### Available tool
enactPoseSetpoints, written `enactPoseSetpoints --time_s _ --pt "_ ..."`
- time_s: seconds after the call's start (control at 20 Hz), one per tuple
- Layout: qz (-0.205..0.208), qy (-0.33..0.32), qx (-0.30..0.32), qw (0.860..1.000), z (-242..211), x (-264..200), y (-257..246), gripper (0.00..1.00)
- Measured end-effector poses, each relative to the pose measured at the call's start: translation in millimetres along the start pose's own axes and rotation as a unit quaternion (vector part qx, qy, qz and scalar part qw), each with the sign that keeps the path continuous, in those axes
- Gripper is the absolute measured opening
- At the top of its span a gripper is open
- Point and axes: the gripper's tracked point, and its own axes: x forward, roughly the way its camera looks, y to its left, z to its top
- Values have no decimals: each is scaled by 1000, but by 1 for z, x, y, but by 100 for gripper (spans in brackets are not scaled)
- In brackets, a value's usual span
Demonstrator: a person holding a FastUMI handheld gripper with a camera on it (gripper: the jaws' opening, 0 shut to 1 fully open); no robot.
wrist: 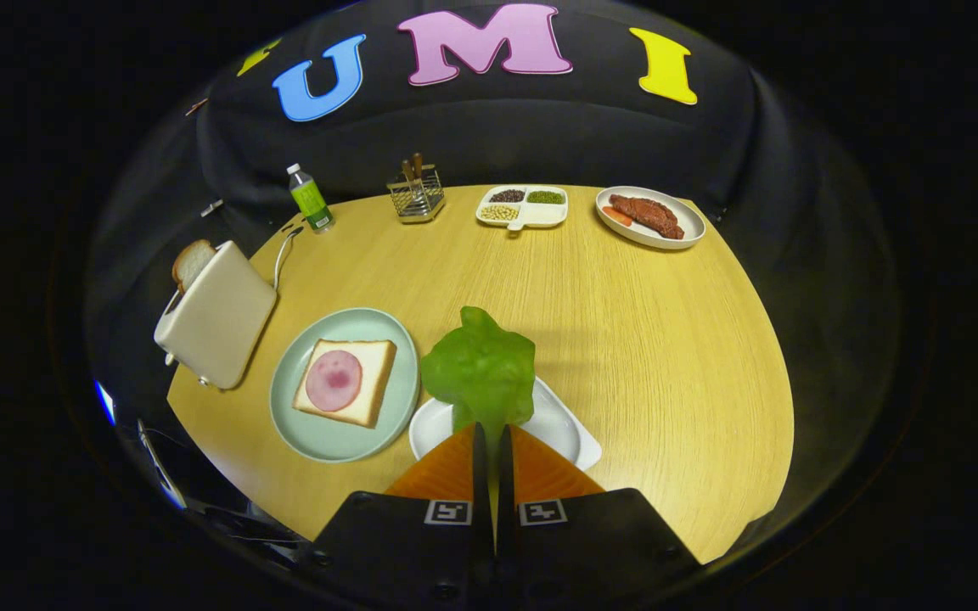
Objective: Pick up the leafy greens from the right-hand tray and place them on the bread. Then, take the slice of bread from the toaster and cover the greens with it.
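Leafy greens: one bright green, glossy, ruffled leaf, standing up from your gripper. Both orange fingers are pressed nearly together and pinch its lower edge. You've got it held above the white tray, just right of the pale green plate. On that plate lies a bread slice with a round pink ham slice on top. Left of the plate sits a cream toaster, with a second bread slice sticking out of its slot.

Far side of the wooden table: bottle with a green label, text too small to read; wire rack; divided dish of beans; white plate with a steak. Square black-and-white markers sit at the base of each finger.
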Motion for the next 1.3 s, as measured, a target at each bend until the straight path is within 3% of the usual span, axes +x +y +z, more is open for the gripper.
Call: enactPoseSetpoints --time_s 0.35,0.85,1.25,1.3 --pt "20 -16 -6 1000 32 -16 62 6" --pt "59 18 -41 997 25 15 148 5" --pt "48 48 -59 996 15 46 166 15" --pt "45 49 -63 996 15 48 167 21"
